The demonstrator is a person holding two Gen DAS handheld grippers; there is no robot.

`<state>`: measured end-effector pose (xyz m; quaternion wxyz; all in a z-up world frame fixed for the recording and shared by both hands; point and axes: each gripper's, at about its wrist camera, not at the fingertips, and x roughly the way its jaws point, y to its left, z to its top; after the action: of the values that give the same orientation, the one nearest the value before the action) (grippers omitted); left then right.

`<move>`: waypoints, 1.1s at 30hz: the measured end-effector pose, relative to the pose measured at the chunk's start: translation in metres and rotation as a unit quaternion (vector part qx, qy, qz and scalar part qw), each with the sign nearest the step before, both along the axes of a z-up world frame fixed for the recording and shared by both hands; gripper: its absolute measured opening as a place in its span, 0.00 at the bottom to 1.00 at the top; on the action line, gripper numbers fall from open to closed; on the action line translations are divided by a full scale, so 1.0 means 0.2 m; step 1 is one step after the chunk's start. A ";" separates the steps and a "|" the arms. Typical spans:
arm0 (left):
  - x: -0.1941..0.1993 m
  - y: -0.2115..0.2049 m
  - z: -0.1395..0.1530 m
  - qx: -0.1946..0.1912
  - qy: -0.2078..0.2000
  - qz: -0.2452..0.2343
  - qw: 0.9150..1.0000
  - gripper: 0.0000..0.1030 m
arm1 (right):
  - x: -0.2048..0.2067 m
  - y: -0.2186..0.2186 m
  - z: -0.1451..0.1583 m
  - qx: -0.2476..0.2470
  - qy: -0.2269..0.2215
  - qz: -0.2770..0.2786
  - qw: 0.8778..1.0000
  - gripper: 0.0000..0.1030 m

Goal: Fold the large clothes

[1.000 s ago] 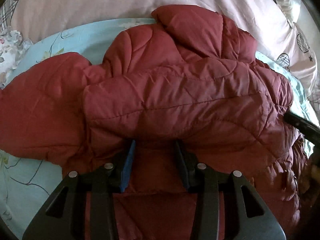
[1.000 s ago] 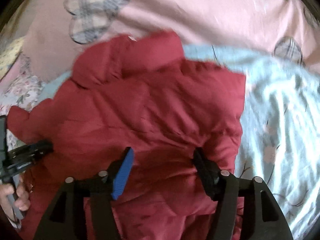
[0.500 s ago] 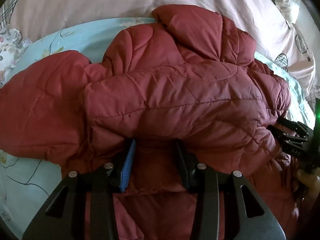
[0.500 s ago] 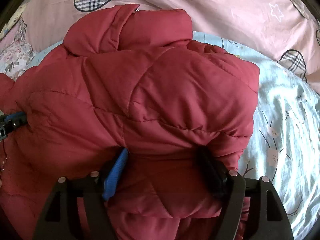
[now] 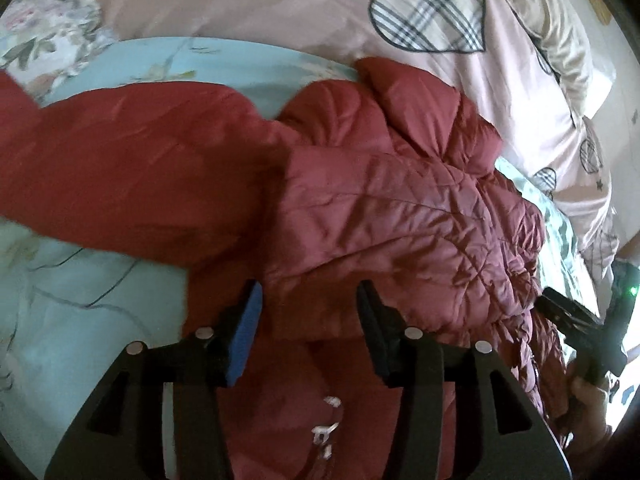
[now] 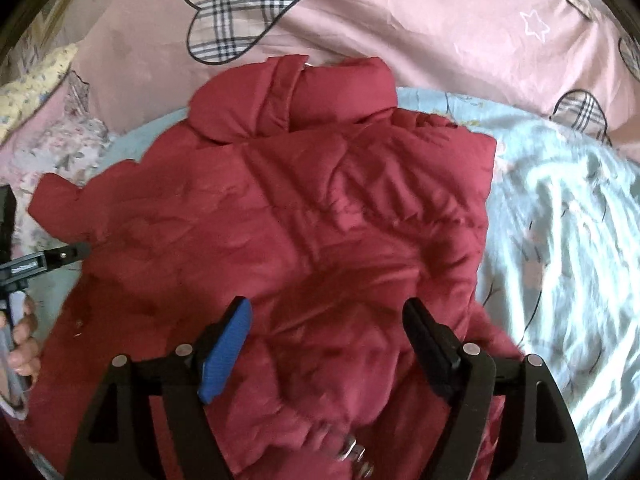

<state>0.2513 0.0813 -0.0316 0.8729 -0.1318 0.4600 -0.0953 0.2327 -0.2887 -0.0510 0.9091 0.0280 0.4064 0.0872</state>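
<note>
A dark-red quilted jacket (image 5: 400, 208) lies on the bed with its lower part folded up over the body; one sleeve (image 5: 120, 160) stretches out to the left. My left gripper (image 5: 308, 286) hovers at the near edge of that fold, its jaws opening, with fabric below them but not pinched. In the right wrist view the jacket (image 6: 320, 200) shows its collar (image 6: 296, 96) at the far end. My right gripper (image 6: 327, 304) hangs over it, jaws wide and still opening, gripping nothing. Each view catches the other gripper (image 5: 576, 320) (image 6: 52, 256) at its edge.
The jacket rests on a light-blue floral sheet (image 6: 560, 240). A pink quilt with plaid hearts (image 6: 440, 20) lies bunched behind it. A cream pillow (image 5: 560, 40) sits at the far right. A hand (image 6: 24, 332) holds the left gripper's handle. A metal zipper pull (image 6: 352, 452) lies near the front.
Both grippers' fingertips were tucked under the folded edge; they have let go and drawn back, jaws wider. The left view has swung, so the jacket now sits further right.
</note>
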 end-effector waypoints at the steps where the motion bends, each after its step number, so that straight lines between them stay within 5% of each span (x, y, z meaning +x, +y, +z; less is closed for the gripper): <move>1: -0.01 0.02 0.00 -0.001 0.000 0.003 1.000 0.47 | -0.02 0.00 0.01 0.004 0.001 0.000 1.000 0.77; 19: -0.11 0.53 -0.07 -0.006 0.010 0.130 0.991 0.59 | -0.26 0.01 0.06 0.047 0.015 -0.001 0.999 0.82; 28: -0.08 0.82 -0.11 -0.025 0.017 0.206 0.978 0.65 | -0.34 0.07 0.08 0.050 0.007 0.011 0.999 0.82; 33: -0.04 1.07 -0.12 -0.037 0.010 0.270 0.962 0.65 | -0.37 0.08 0.11 0.052 0.001 0.016 0.999 0.82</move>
<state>0.2441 0.2953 -0.0549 0.8559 -0.2844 0.4126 0.1278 0.1596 -0.2729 -0.0281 0.9044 0.0694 0.4028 0.1226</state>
